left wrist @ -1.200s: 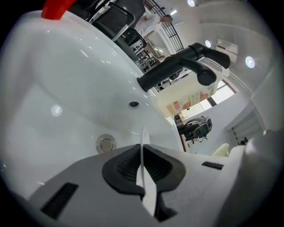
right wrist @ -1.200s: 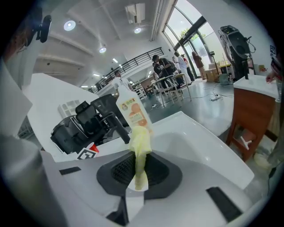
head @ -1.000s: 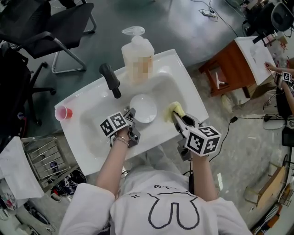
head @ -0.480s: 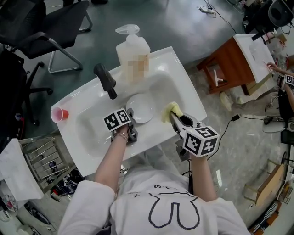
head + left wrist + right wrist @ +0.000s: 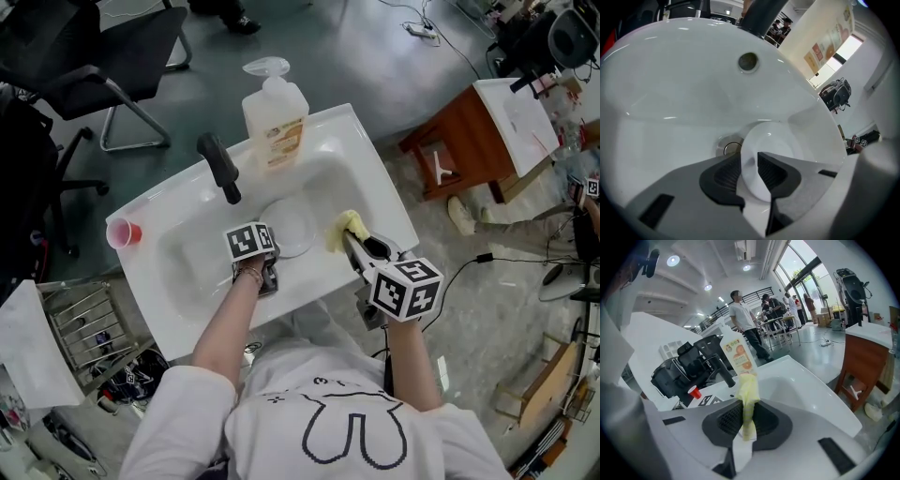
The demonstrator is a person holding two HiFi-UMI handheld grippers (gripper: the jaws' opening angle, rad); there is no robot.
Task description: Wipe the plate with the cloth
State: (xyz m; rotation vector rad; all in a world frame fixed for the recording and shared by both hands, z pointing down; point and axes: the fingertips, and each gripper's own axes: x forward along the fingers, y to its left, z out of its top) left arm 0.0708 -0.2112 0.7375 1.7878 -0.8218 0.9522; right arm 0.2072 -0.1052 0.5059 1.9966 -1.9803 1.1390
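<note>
A small white plate (image 5: 291, 225) rests in the bottom of the white sink (image 5: 187, 267), next to the drain (image 5: 730, 147). My left gripper (image 5: 271, 257) points steeply down at its near rim. In the left gripper view the plate (image 5: 774, 140) has its rim between the dark pads (image 5: 723, 174), and the jaws (image 5: 749, 171) are opening with a gap showing on each side. My right gripper (image 5: 354, 242) hovers over the sink's right side, shut on a yellow cloth (image 5: 344, 228). That cloth (image 5: 748, 394) sticks up from between the right gripper's (image 5: 747, 420) pads.
A black faucet (image 5: 220, 167) and a soap pump bottle (image 5: 274, 117) stand at the sink's back edge. A red cup (image 5: 123, 232) is on the left rim. A wire rack (image 5: 89, 328), black chairs (image 5: 94, 56) and a wooden stool (image 5: 459, 141) surround the sink.
My left gripper has sunk into the basin with the plate, rolled, and its jaws have parted. The plate now lies lower and flatter. The right gripper has stayed where it was.
</note>
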